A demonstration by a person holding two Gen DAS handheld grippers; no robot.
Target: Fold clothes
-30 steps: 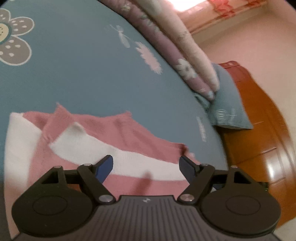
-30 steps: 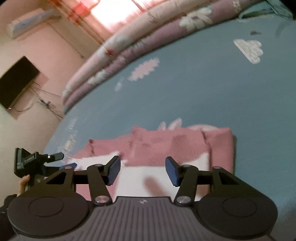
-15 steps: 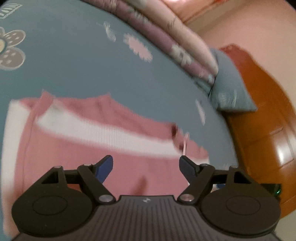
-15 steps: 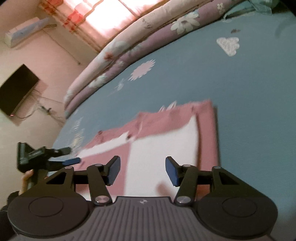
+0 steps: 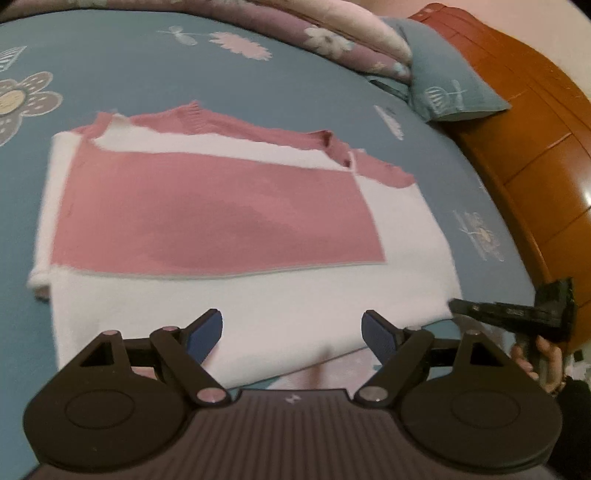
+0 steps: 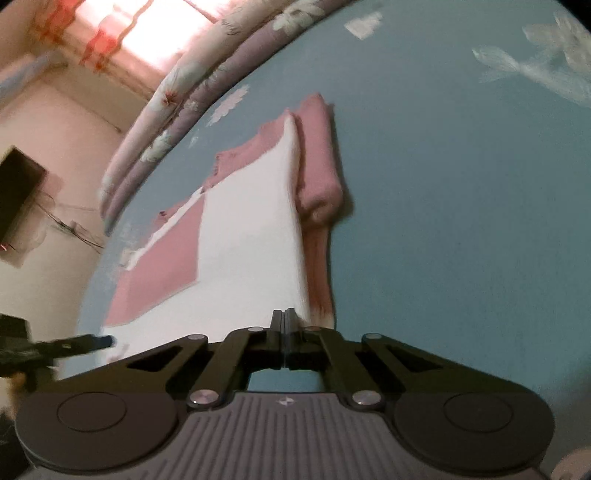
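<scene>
Left wrist view: pink-and-white sweater lying flat, partly folded, on the blue floral bedsheet; left gripper spread wide above its near white edge, jaws having just opened further, nothing between them. Right wrist view: right gripper clenched at the sweater's near corner; whether cloth is pinched is unclear through blur, jaws having just closed

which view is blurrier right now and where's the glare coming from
Right wrist view is blurrier: the sweater edges streak, and the window at top left is blown out. Left wrist view is sharper, with only soft sweater edges and a glare spot on the wooden headboard.
</scene>
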